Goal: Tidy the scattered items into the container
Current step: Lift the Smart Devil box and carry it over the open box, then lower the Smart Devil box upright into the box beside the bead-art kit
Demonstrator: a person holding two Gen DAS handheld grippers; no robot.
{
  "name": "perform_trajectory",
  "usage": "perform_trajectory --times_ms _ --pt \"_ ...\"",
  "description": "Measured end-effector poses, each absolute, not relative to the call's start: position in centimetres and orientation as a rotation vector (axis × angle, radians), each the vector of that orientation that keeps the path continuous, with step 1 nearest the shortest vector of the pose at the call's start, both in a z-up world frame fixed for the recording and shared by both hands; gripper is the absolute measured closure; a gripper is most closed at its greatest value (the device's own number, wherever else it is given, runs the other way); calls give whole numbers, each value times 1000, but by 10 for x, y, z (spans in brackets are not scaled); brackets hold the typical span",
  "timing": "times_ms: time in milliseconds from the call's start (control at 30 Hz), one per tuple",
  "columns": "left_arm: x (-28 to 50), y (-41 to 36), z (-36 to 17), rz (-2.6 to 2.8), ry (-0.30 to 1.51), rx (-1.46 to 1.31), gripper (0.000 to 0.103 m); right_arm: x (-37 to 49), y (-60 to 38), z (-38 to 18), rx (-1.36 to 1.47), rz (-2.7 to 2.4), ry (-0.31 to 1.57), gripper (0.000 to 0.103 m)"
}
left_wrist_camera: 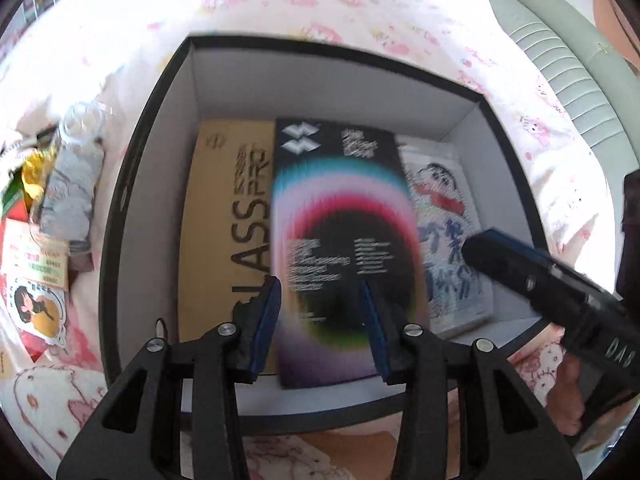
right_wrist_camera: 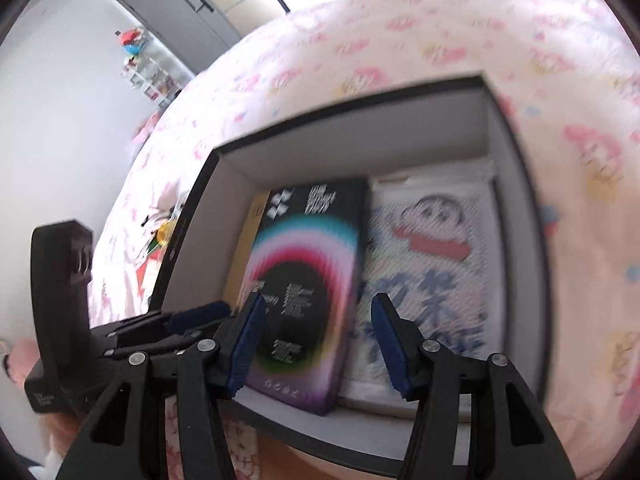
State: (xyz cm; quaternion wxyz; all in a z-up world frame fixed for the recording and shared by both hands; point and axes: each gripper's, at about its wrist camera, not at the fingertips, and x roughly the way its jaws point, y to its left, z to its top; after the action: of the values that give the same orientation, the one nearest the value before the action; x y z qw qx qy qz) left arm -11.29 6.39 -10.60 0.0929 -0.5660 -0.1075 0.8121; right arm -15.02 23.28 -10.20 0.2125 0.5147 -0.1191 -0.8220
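A black container point(left_wrist_camera: 132, 184) point(right_wrist_camera: 188, 240) with white inner walls sits open on a pink-patterned bed sheet. Inside lie a tan box point(left_wrist_camera: 224, 220) point(right_wrist_camera: 236, 272), a black box with rainbow rings point(left_wrist_camera: 340, 216) point(right_wrist_camera: 304, 264) resting partly on it, and a white cartoon packet point(left_wrist_camera: 448, 216) point(right_wrist_camera: 432, 248). My left gripper point(left_wrist_camera: 320, 286) hovers open over the near end of the rainbow box, its pads clear of it. My right gripper point(right_wrist_camera: 318, 300) also stands open above that box and the packet. Each gripper shows in the other's view, the right gripper point(left_wrist_camera: 492, 248) and the left gripper point(right_wrist_camera: 200, 312).
Loose items lie on the sheet left of the container: a silvery packet point(left_wrist_camera: 68, 200), a yellow-green wrapper point(left_wrist_camera: 28, 180), a printed card point(left_wrist_camera: 36, 256) and a cartoon sticker point(left_wrist_camera: 36, 304). A grey padded headboard point(left_wrist_camera: 560, 60) runs along the far right. A door point(right_wrist_camera: 180, 12) and shelves point(right_wrist_camera: 148, 68) stand beyond the bed.
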Motion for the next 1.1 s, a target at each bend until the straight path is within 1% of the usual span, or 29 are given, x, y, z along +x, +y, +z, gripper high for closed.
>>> perform_trajectory --times_ms 133,267,367,600,700,800,933,967,1000,1033,1100 --pt "-105 89 -101 2368 -294 -1615 62 -148 239 -100 1439 -2347 -310 51" --pt "-100 108 -99 2314 -320 -1565 63 -149 248 -97 1409 -2323 -364 51" --pt "-104 120 -93 2275 -320 -1523 62 -148 254 -89 1368 -2390 -363 51" --pt "-110 149 -107 2174 -351 -1594 63 -154 256 -97 1410 -2448 -331 50" --pt "-112 148 -118 2176 -400 -1648 63 -152 257 -96 1413 -2477 -299 51" --pt "-111 135 -123 2215 -446 -1676 69 -152 260 -96 1401 -2489 -289 51" --pt "-102 116 -114 2305 -447 -1697 69 -154 255 -103 1434 -2460 -277 51" --pt "-99 112 -111 2292 -471 -1708 69 -154 252 -104 1437 -2452 -267 51" --pt "-97 110 -108 2270 -472 -1710 69 -154 249 -105 1437 -2446 -259 49" --pt "-95 110 -103 2259 -444 -1698 69 -153 249 -105 1425 -2453 -269 49" --pt "-94 113 -94 2298 -330 -1681 69 -153 248 -105 1429 -2456 -268 49"
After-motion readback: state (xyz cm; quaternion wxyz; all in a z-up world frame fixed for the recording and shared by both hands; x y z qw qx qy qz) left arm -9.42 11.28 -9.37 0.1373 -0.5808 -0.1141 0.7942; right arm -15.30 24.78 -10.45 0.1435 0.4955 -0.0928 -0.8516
